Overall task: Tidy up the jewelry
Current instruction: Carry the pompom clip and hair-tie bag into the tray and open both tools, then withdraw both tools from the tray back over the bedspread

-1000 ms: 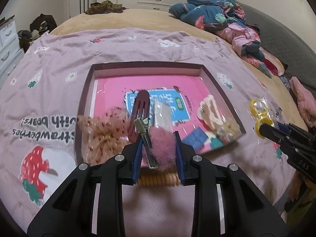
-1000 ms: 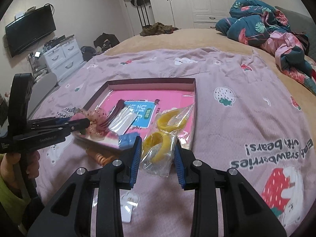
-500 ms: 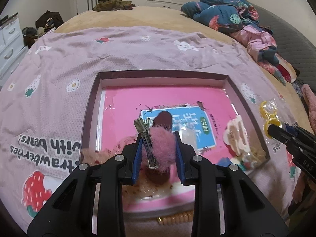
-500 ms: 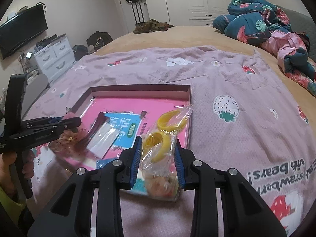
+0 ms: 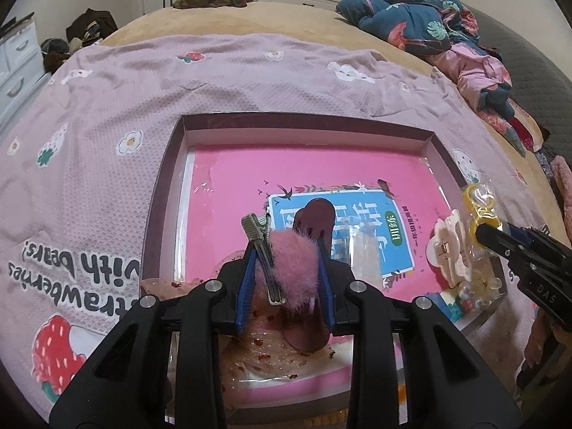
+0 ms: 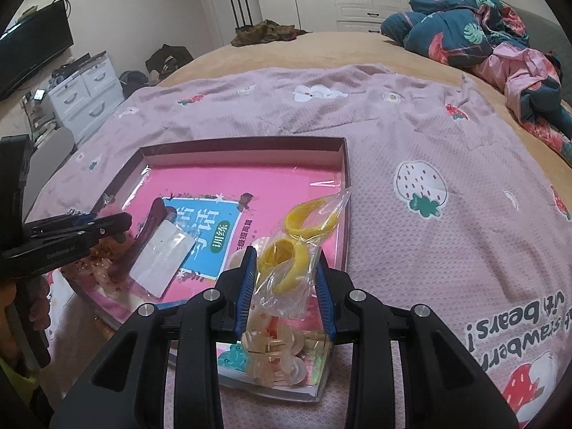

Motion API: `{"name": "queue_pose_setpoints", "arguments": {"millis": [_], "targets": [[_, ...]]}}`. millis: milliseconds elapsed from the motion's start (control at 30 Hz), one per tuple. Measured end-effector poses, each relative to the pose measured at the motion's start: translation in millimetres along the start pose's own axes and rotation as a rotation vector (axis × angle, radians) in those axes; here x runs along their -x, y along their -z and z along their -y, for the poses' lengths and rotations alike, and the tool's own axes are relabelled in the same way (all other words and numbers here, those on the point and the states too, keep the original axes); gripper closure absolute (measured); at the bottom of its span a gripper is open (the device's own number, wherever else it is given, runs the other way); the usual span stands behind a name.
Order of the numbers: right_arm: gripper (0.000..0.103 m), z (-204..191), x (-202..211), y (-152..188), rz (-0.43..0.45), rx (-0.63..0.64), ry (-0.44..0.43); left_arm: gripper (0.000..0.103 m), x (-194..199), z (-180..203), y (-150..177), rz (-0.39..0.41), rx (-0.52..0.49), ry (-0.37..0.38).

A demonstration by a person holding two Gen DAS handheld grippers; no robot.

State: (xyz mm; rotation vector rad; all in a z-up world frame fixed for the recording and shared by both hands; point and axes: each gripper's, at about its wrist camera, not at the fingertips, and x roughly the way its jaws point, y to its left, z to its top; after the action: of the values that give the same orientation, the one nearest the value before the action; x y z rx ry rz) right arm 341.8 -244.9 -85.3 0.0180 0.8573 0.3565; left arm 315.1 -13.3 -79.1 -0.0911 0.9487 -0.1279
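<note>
Mid-task, both hands loaded and over the tray (image 5: 168, 164), nothing released yet by the look of it. Left gripper (image 5: 286, 268) has its fingers clenched on a fluffy pink hair clip (image 5: 293, 268), metal clip part sticking up at 11 o'clock of the fluff, held above the tray's near side. Right gripper (image 6: 286, 279) has its fingers clamped on a clear bag of yellow hair ties (image 6: 296, 250), bag crinkled, open end pointing to 1 o'clock, hanging over the tray's near right corner. Already lying in the tray: a dark red hair clip (image 6: 152, 221) with a clear sleeve (image 6: 161, 261) at 9 o'clock of the bag, a beige claw clip (image 6: 275, 354) at 6 o'clock under the bag, and a sparkly pinkish mesh piece (image 5: 264, 343) beneath the left gripper. Tray is shallow, dark-rimmed, pink lining with a blue printed card (image 6: 203, 236) under plastic film, sitting on a lilac strawberry blanket (image 6: 429, 150) on the bed. Some orange beaded thing at the bottom edge of the left view, outside the tray, too cut off to tell. Judged left: set down both held items, collect any strays off the blanket.
</note>
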Motion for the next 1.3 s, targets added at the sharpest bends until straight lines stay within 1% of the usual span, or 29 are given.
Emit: {"name": "queue_pose_setpoints", "arguments": {"millis": [133,200,233,433,567,633,700,733,833,900,933,1067,1167,1300], "targets": [[0.067,-1,-2,2,-0.006,-0.01,0.002,0.078,-1,-1,0,-0.002,-0.001,0.0],[0.066,-1,-1,3,-0.006,-0.013,0.005,0.075,-2,-1,0,-0.001,0.0,0.0],[0.065,-1,-1,3,-0.007,-0.013,0.003,0.075,-2,-1,0,-0.002,0.001,0.002],[0.05,-3,12,8,0.011,-0.006,0.007,0.064,6,-1,1,0.008,-0.001,0.003],[0.036,-3,28,12,0.039,-0.015,0.006,0.053,17,-1,0,0.026,0.002,0.003],[0.032,-3,36,14,0.052,-0.019,0.007,0.051,24,0,0,0.037,0.004,0.006],[0.026,-2,46,16,0.067,-0.023,0.01,0.045,31,1,-1,0.048,0.003,0.005],[0.024,-2,50,16,0.074,-0.024,0.012,0.043,36,1,-1,0.056,0.005,0.007],[0.023,-3,64,19,0.096,-0.023,0.016,0.037,48,3,-1,0.076,0.008,0.008],[0.02,-3,73,21,0.107,-0.023,0.017,0.032,56,4,0,0.086,0.007,0.01],[0.016,-3,77,21,0.113,-0.023,0.019,0.031,62,5,1,0.092,0.007,0.009],[0.012,-7,96,25,0.141,-0.019,0.028,0.022,79,9,4,0.113,0.004,0.011],[0.011,-9,109,29,0.161,-0.01,0.039,0.013,94,10,8,0.137,0.009,0.016],[0.011,-13,126,32,0.184,-0.002,0.037,0.01,110,11,15,0.156,0.008,0.017]]}}
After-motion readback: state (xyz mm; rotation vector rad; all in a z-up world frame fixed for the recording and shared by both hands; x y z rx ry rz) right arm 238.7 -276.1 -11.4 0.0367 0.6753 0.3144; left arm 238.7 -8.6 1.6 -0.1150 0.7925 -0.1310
